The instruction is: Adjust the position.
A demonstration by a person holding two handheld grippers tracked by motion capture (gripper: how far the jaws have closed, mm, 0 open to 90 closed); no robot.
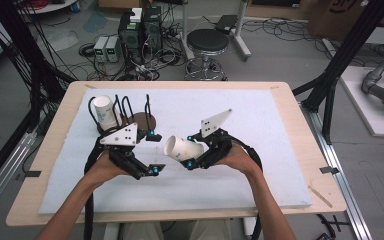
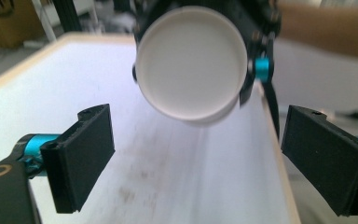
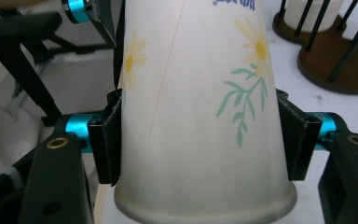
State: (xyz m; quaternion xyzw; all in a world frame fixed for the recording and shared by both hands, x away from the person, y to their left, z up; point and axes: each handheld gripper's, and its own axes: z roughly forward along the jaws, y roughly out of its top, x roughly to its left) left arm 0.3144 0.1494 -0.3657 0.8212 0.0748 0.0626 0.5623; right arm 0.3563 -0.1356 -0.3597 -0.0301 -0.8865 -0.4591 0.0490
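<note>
Left arm: coming in from the bottom left of the high view, forearm angling up toward the middle of the table (image 1: 290,150), hand (image 1: 100,167) wrapped around the back of its gripper.

Left gripper (image 1: 152,152): jaws standing wide apart, holding nothing and touching nothing. It's pointing across at the cup, and in the left gripper view the 2 black pads (image 2: 86,156) are sitting either side of the cup's round bottom, which is a bit farther off.

Right arm: coming in from the bottom right, bent inward at the wrist, hand (image 1: 240,157) gripping the tool from behind.

Right gripper (image 1: 192,150): jaws clamped on the paper cup, 1 pad on each side of the wall. The right gripper view is showing the pads (image 3: 109,140) pressing on the cup just up from its rolled rim.

Paper cup (image 1: 182,148): white with a daisy print, being held on its side in the air above the white mat (image 1: 260,115), its bottom facing the left gripper. It's sitting between the 2 grippers, near the middle of the table.

Cup rack (image 1: 130,117): brown base with black wire loops, sitting at the back left of the mat, just behind the left gripper.

Other cup (image 1: 105,112): white, parked in the rack's left slot, tilted a little.
</note>
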